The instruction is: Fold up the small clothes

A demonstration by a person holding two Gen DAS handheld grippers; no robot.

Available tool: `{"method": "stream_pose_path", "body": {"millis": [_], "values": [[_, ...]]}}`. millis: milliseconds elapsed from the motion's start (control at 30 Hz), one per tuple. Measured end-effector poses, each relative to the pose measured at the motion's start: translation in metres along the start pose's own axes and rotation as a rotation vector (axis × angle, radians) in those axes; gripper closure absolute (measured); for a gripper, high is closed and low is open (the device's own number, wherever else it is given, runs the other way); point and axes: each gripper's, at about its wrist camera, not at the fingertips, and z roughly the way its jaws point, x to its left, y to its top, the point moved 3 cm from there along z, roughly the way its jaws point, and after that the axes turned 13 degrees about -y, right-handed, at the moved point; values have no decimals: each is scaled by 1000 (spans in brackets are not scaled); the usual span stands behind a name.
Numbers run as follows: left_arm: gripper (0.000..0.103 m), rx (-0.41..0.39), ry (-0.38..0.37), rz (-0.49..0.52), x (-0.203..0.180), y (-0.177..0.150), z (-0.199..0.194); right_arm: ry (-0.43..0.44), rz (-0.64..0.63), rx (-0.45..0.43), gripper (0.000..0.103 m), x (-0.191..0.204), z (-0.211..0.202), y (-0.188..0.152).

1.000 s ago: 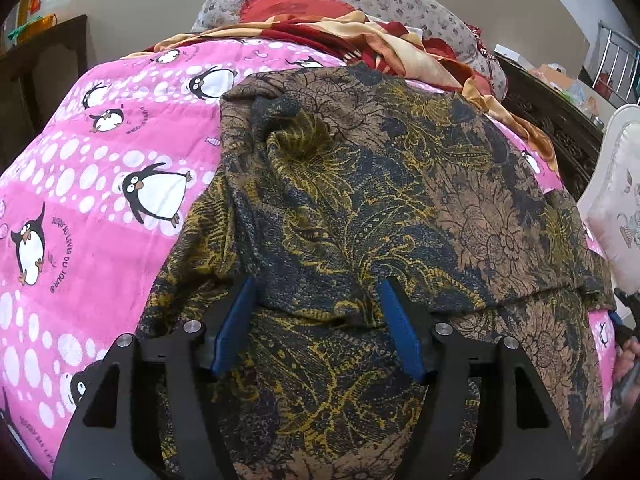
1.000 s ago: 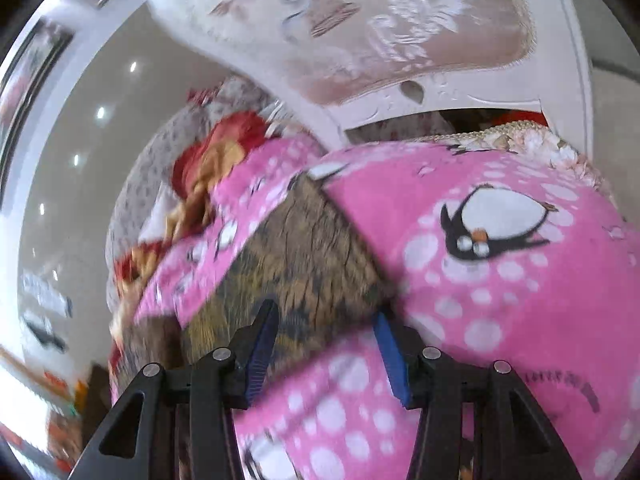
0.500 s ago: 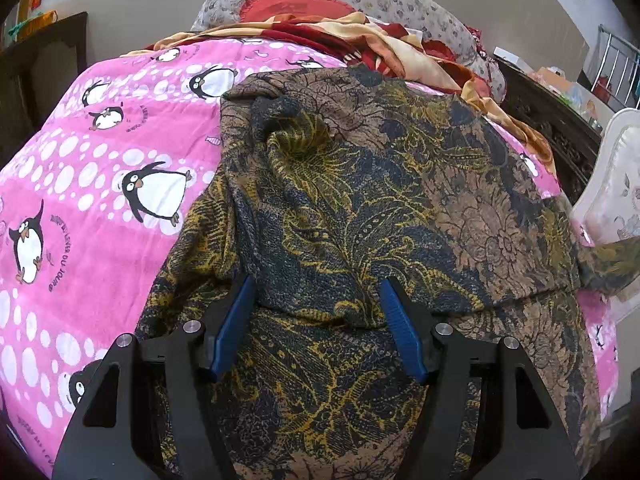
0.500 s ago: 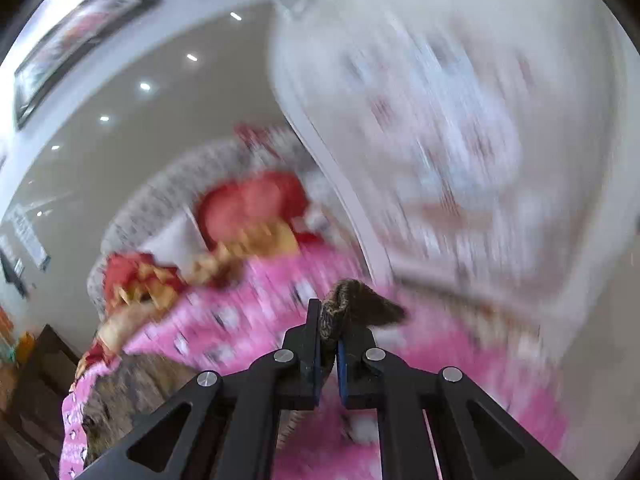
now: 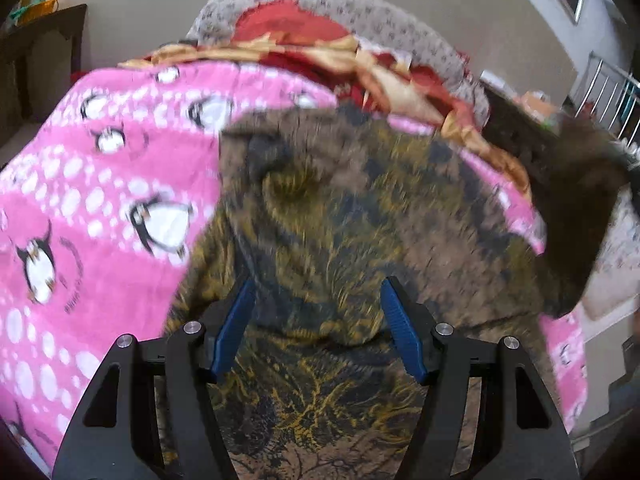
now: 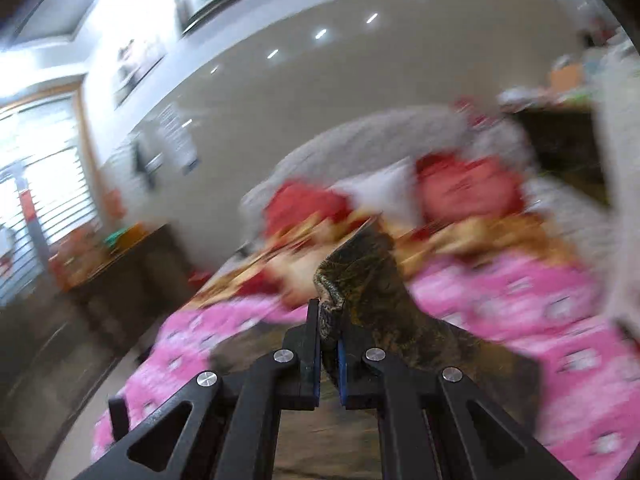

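- We are at the first fold: the right tool has its blue pads pressed together on an edge of the garment, and the pinched hem bunches up just ahead of its tips.
- In the right view the cloth runs from the pinch down and to the right of the tool, onto the pink blanket on the bed.
- In the left view that raised flap hangs as a dark, blurred mass far off to the right of the left tool, clear of the bed there.
- The left tool is spread wide and grips nothing; its pads straddle a ridge of the garment, with cloth between and under them. We cannot tell whether the tips touch the fabric.
- The rest of the garment lies flat on the blanket ahead of the left tool, with bare pink to its left.
- Both views are smeared, so fine creases cannot be read.
- Next, we judge, the right tool must carry its flap across toward the left tool's side and lay it over the flat part, edges matched.
- That calls for a firm pinch until the cloth lands, and for the left tool to steady the near part so that it does not drag.
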Motion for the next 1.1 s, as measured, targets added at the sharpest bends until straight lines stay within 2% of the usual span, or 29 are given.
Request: {"method": "stream_pose_path", "body": {"millis": [67,100,167,200,333,367,400,433,467,533,567,667,767,900,1033,1067,1100], "values": [[38,-32,-14,-16,2,9,-11,70,-9,86,97,39,45,-31],[38,-41,-19,-28,3,12,-14,75,-21,109,97,48,58,-45],[38,-44,-40,-56,6,16,-19,59,-49,180,97,70,95,-78],[38,-40,-55,-59,5,16,-19,47,-69,242,97,79,115,-100],[38,0,-134,-48,-6,19,-7,-14,-140,423,97,88,147,-158],[38,19,-154,-46,-10,20,0,-25,-147,438,97,85,148,-166],[38,57,-189,-44,-15,20,12,-25,-151,425,96,84,143,-169],[38,86,-210,-44,-18,20,22,-19,-147,414,90,82,136,-170],[38,121,-226,-44,-21,19,35,-13,-143,409,70,80,128,-170],[38,161,-245,-37,-28,18,54,-5,-155,387,40,76,114,-172],[38,173,-263,-35,-33,18,61,-20,-178,371,34,74,103,-173],[38,241,-331,-37,-40,18,86,-76,-303,345,33,66,69,-180],[38,282,-327,-41,-41,12,103,-139,-403,300,33,49,37,-193],[35,263,-408,-87,-43,15,102,-158,-338,264,33,21,15,-197],[35,243,-537,-135,-54,24,95,-170,-257,301,33,4,29,-201],[35,235,-546,-119,-58,25,93,-168,-241,304,33,1,29,-200],[35,232,-525,-84,-63,26,93,-166,-236,307,33,-1,29,-200]]}}
